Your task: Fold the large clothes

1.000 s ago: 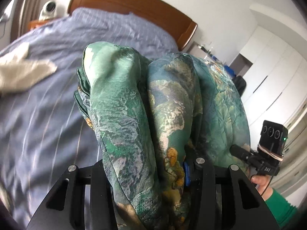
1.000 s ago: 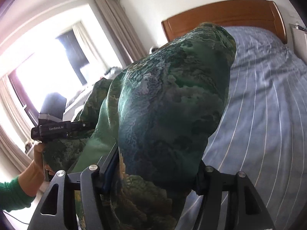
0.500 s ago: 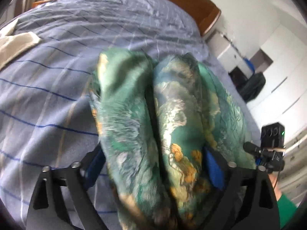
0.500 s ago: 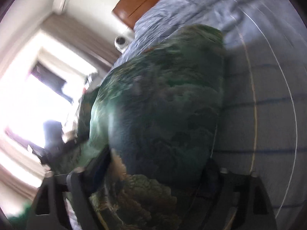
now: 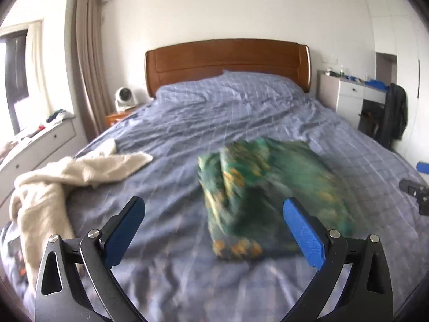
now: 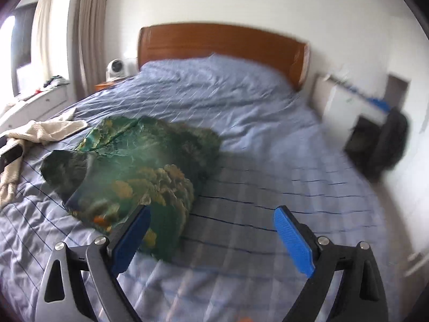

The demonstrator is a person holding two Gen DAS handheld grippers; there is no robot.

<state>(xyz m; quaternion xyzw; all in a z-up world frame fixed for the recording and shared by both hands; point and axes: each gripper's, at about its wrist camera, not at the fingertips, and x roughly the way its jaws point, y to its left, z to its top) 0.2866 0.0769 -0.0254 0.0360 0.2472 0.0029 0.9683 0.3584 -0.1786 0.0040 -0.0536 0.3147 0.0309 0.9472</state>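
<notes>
green garment (image 5: 262, 201) lies bunched mid-bed (image 5: 241, 112), blurred, right of a cream garment (image 5: 61, 177). we hold our left gripper (image 5: 214, 230) with jaws opening, empty; our right gripper (image 6: 211, 238) gapes wide, gripping nothing.

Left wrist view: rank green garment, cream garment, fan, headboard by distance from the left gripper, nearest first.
From the left gripper:
1. Green garment, just ahead, slightly right.
2. Cream garment, left on the bed.
3. Fan, far left, on the nightstand.
4. Headboard, far end.
</notes>
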